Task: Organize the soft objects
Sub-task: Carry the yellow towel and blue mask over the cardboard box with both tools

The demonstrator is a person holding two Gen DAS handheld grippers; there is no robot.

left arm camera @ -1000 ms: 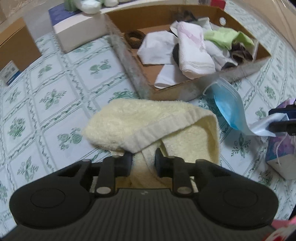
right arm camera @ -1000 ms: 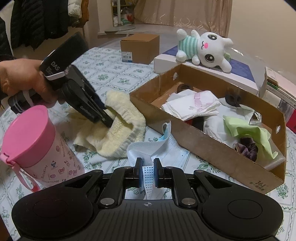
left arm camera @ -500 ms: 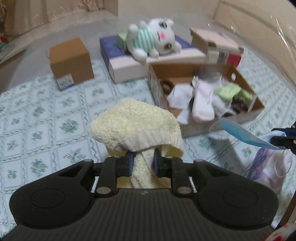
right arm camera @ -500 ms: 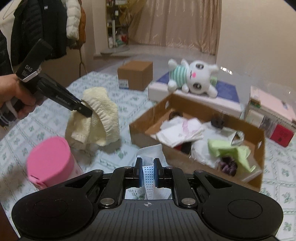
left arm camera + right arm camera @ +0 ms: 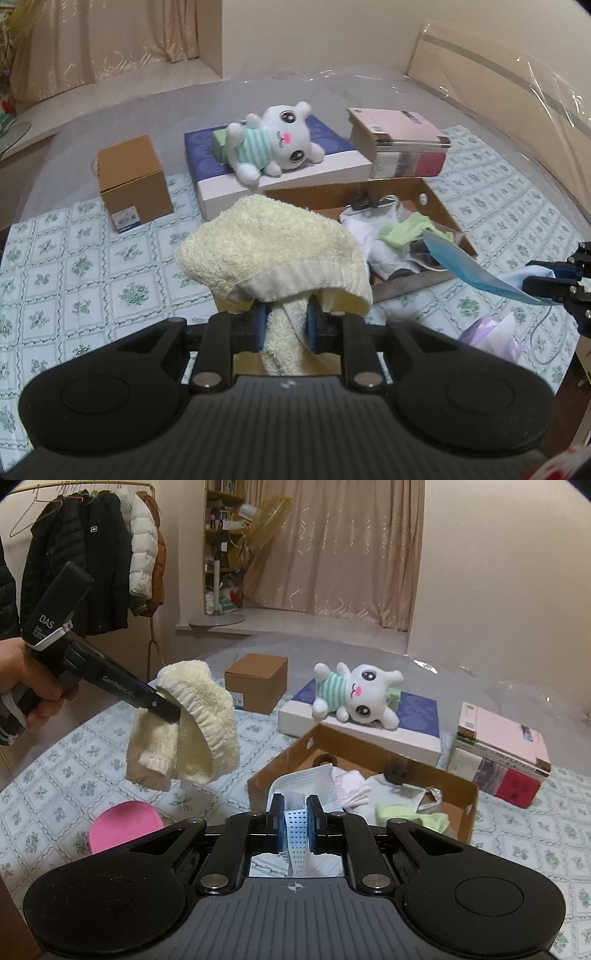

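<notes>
Floral worktop (image 5: 85, 258); left fingers (image 5: 260, 325) pinch a cream fluffy towel (image 5: 273, 251), right fingers (image 5: 314, 823) a blue face mask (image 5: 297, 823); either could slip short of the cardboard box (image 5: 458, 794) at two o'clock.

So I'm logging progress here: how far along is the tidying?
Partly done. The box already holds white cloths and a green cloth. In hand: the left claw grips a cream towel in the air, and the right claw grips a mask. Neither is in the box yet. The plush lies on a flat box behind.
</notes>
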